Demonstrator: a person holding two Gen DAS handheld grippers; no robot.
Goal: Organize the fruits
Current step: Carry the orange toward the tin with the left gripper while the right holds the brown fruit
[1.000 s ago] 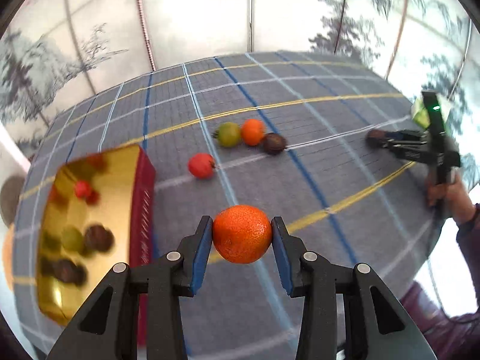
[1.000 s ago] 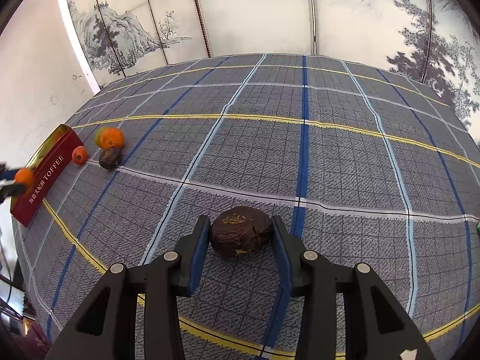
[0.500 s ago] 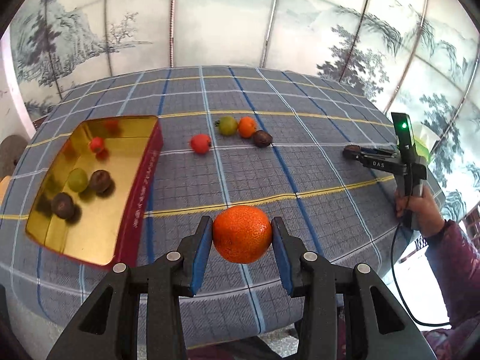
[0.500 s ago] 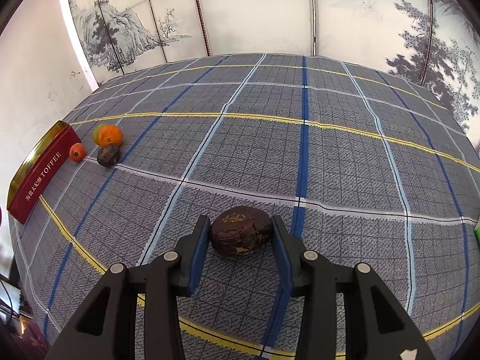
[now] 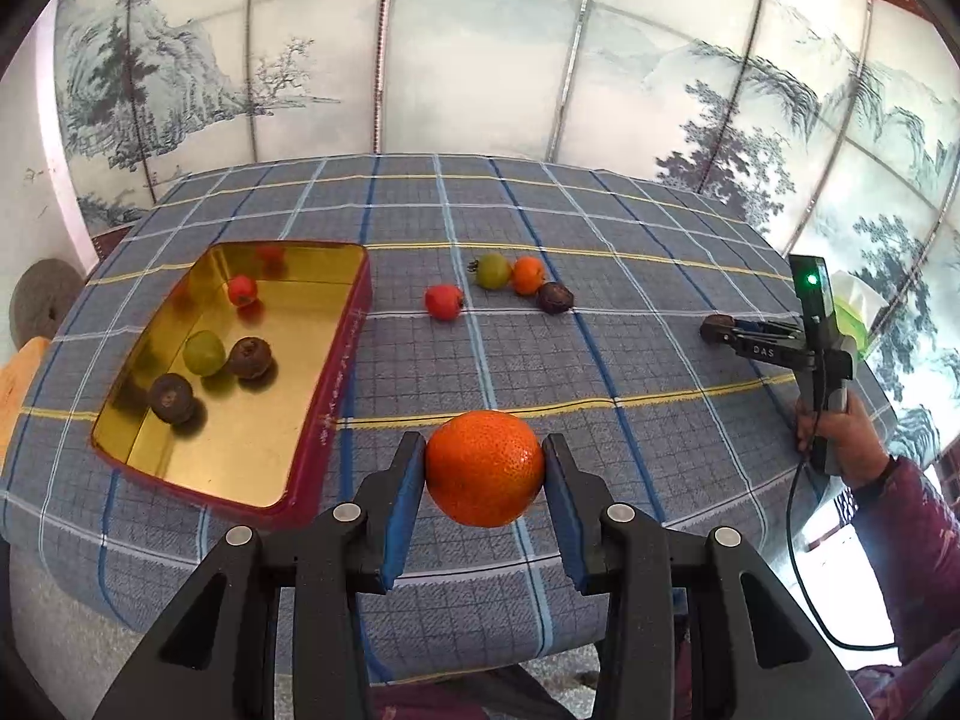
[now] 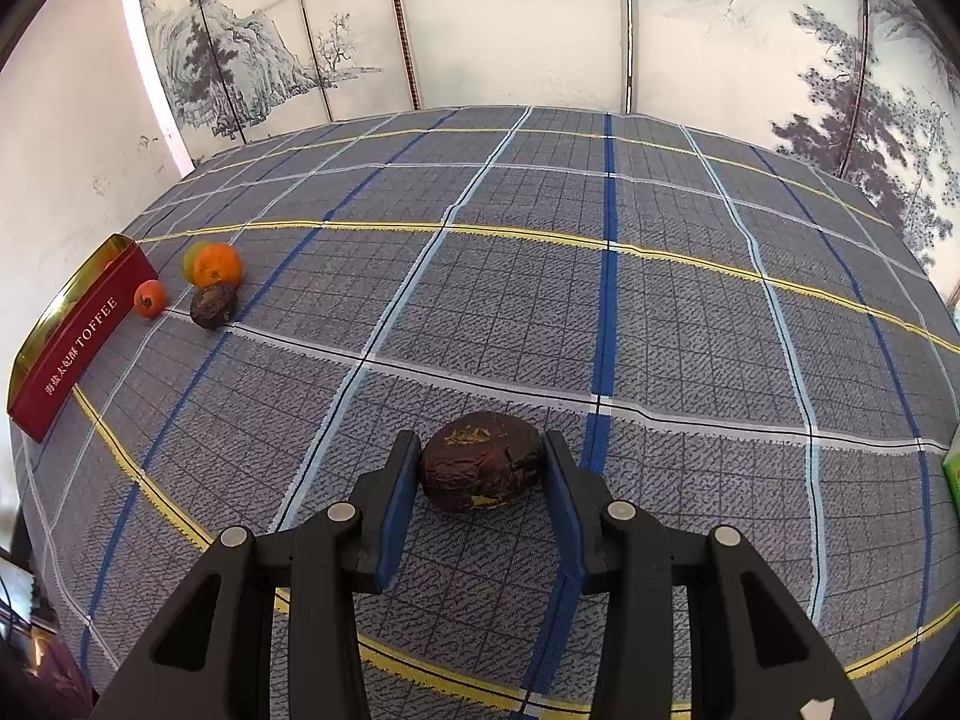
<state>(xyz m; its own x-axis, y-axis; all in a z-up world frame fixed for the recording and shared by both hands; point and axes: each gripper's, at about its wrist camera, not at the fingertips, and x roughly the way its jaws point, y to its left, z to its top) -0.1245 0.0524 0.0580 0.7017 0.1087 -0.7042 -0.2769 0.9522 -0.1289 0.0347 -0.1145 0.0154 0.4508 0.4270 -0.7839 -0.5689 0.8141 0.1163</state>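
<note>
My left gripper (image 5: 483, 477) is shut on an orange (image 5: 483, 468) and holds it high above the table's near edge. The gold tin with red sides (image 5: 327, 384) lies to its left and holds a red fruit (image 5: 242, 290), a green fruit (image 5: 204, 353) and two dark brown fruits (image 5: 249, 357). My right gripper (image 6: 480, 471) is shut on a dark wrinkled fruit (image 6: 480, 468) just over the cloth; it also shows in the left wrist view (image 5: 729, 331). On the cloth lie a red fruit (image 5: 444, 302), a green fruit (image 5: 492, 270), an orange fruit (image 5: 528, 275) and a dark fruit (image 5: 554, 298).
The table has a grey checked cloth (image 5: 540, 222). A painted folding screen (image 5: 480, 60) stands behind it. A green tissue pack (image 5: 855, 312) lies at the far right edge. The tin's red side reads TOFFEE (image 6: 78, 348) in the right wrist view.
My left gripper has pulled back and up with the orange, so the whole table and tin now show. My right gripper has stayed in place with the dark fruit.
</note>
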